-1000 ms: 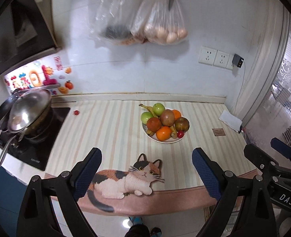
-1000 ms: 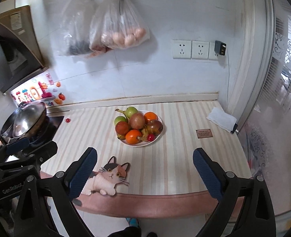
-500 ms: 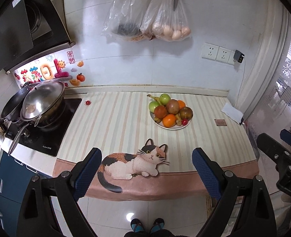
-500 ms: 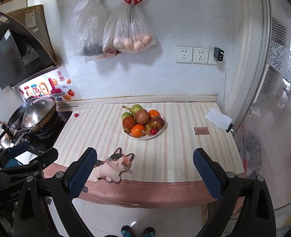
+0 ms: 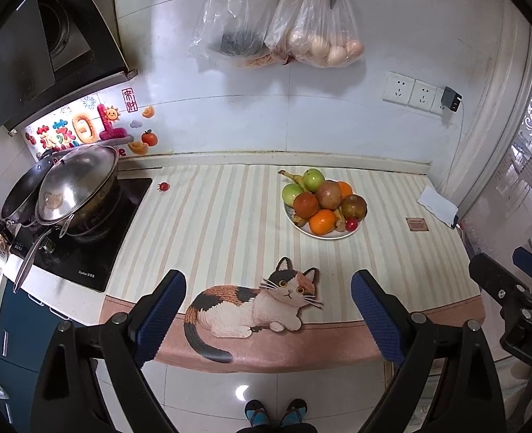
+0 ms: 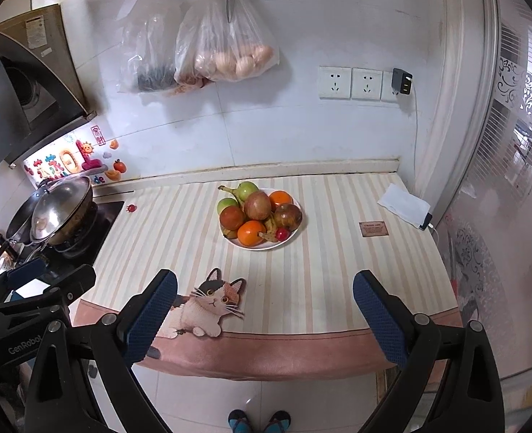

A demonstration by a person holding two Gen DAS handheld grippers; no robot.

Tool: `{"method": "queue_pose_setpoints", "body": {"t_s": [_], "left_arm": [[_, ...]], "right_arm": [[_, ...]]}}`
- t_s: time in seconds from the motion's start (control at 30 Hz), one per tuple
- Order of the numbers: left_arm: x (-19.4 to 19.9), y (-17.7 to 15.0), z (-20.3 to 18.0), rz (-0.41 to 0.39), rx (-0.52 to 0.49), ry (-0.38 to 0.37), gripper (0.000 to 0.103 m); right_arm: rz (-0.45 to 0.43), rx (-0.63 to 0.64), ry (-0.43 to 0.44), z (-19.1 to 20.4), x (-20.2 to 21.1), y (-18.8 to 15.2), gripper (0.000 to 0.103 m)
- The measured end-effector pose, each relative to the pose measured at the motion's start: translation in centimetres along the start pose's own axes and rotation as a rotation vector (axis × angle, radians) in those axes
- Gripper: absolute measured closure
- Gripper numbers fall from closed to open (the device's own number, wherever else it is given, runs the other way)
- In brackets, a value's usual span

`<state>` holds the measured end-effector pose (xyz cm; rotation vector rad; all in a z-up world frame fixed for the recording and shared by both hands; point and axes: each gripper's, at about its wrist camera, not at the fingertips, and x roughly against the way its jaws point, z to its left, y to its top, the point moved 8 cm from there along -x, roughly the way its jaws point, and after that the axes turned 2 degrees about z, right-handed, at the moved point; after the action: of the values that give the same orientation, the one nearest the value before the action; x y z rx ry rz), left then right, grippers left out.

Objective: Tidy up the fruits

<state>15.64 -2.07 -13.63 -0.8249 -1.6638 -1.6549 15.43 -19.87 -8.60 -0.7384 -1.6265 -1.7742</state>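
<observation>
A white plate [image 5: 329, 237] [image 6: 253, 246] stands on the striped counter mat, right of the middle. It is piled with green apples [image 5: 312, 179], oranges [image 5: 322, 222], brown-red round fruits [image 5: 329, 195], bananas and a small red fruit [image 5: 351, 224]. One small red fruit [image 5: 163, 186] [image 6: 131, 208] lies alone on the mat beside the stove. My left gripper [image 5: 267, 288] is open and hovers over the counter's front edge, well short of the plate. My right gripper [image 6: 264, 285] is likewise open, with nothing between its fingers.
A steel wok with a lid [image 5: 78, 187] sits on the black stove at the left. A folded white cloth [image 6: 403, 205] and a small brown card [image 6: 374, 228] lie at the right. Plastic bags [image 5: 302, 36] and red scissors hang on the wall. A person's feet [image 5: 275, 411] stand below the edge.
Both views drew back from the counter, then came slightly nearer again. Both grippers stay wide open. The fruit and the plate have not moved.
</observation>
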Motion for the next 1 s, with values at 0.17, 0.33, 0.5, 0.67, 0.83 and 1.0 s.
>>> {"method": "queue_pose_setpoints", "body": {"t_s": [0.17,0.33,0.5,0.67,0.83,1.0], "left_arm": [[-0.3,0.1,0.1,0.003,0.004,0.0,0.009],[-0.4,0.1,0.1,0.003,0.001,-0.001,0.009],[-0.3,0.1,0.1,-0.004,0.004,-0.003,0.003],[0.0,0.0,0.1,-0.015,0.013,-0.008,0.003],[0.3,-0.1,0.0,-0.016,0.017,-0.003,0.003],[0.3,0.0,0.1,-0.02,0.014,-0.005,0.003]], "right_arm": [[0.013,-0.006,-0.007,-0.1,-0.9,-0.2,0.003],[0.024,-0.005,-0.008,-0.1,-1.4,-0.5,0.003],[0.025,-0.008,-0.005,-0.1,-1.4,-0.7,0.003],[0.025,-0.003,-0.004,0.2,-1.4,-0.8,0.003],[0.023,-0.007,-0.001,0.3,-1.3,-0.8,0.003],[0.021,-0.005,-0.006,0.2,-1.2,-0.8,0.003]]}}
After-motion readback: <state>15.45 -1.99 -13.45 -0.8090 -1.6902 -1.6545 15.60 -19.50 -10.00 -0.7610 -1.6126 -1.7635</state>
